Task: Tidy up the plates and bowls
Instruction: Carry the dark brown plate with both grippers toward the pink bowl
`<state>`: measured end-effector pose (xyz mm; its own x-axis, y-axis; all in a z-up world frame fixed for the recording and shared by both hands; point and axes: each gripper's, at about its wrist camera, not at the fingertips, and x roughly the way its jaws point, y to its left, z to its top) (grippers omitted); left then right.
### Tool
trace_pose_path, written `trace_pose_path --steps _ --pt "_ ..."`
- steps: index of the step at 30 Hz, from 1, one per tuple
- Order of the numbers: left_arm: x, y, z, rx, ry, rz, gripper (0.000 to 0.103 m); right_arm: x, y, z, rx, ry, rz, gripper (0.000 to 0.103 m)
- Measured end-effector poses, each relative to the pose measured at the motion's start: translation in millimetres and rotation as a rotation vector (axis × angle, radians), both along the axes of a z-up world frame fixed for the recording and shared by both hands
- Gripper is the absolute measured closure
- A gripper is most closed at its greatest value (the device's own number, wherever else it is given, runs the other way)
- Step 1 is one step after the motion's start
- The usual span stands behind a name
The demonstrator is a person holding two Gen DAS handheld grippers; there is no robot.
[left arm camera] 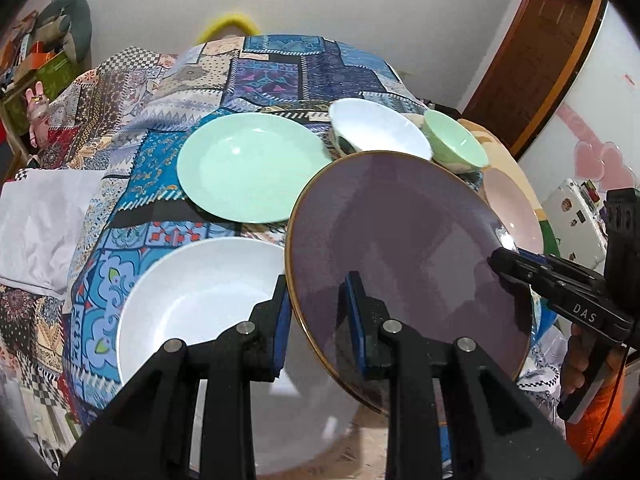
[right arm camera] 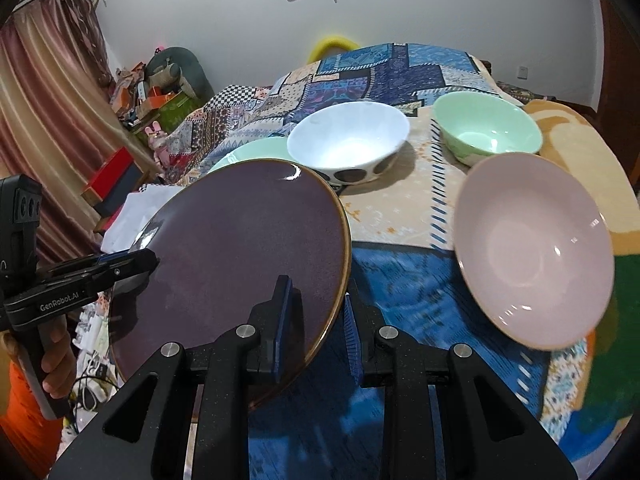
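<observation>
Left wrist view: the purple plate [left arm camera: 404, 264] is being held tilted above the bedspread [left arm camera: 264, 68], its rim straddled by the left gripper [left arm camera: 316, 312] and right gripper [right arm camera: 316, 320], neither visibly clamped shut. It could slip onto the white plate [left arm camera: 200, 300] below.

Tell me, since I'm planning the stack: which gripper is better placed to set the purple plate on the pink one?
Right. The pink plate lies just beside the right gripper; the left gripper holds the far rim of the purple plate.
</observation>
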<state>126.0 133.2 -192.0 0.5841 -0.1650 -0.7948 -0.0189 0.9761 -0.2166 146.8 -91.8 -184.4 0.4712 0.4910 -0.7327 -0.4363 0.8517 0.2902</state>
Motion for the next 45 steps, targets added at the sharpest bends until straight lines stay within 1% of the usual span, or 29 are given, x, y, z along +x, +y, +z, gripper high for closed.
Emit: trace_pose_path --steps 8,16,21,31,37,39,42,45 --pt "-11.8 -28.6 -1.5 0.01 0.022 -0.007 0.077 -10.6 -19.6 -6.2 -0.002 0.008 -0.011 0.081" --pt "-13.6 -50.1 -12.8 0.003 0.054 -0.028 0.077 -17.7 -42.0 -16.7 -0.008 0.026 -0.03 0.081" --pt "-8.6 -60.6 -25.7 -0.002 0.082 -0.038 0.077 -18.0 -51.0 -26.6 -0.012 0.049 -0.044 0.081" --pt "7.9 -67.4 -48.6 -0.011 0.134 -0.047 0.077 -12.3 -59.4 -44.5 -0.021 0.094 -0.064 0.081" --pt "16.4 -70.0 -59.8 -0.012 0.162 -0.055 0.077 -9.1 -62.6 -48.7 -0.033 0.1 -0.069 0.081" --pt "18.2 -70.8 -61.8 -0.004 0.169 -0.059 0.077 -8.6 -62.9 -48.0 -0.04 0.097 -0.069 0.081" --pt "17.4 -74.5 -63.0 0.035 0.169 -0.061 0.078 -6.7 -61.6 -48.1 -0.055 0.1 -0.069 0.081" --pt "17.4 -74.9 -63.7 0.036 0.17 -0.064 0.078 -5.5 -59.7 -48.3 -0.052 0.113 -0.067 0.08"
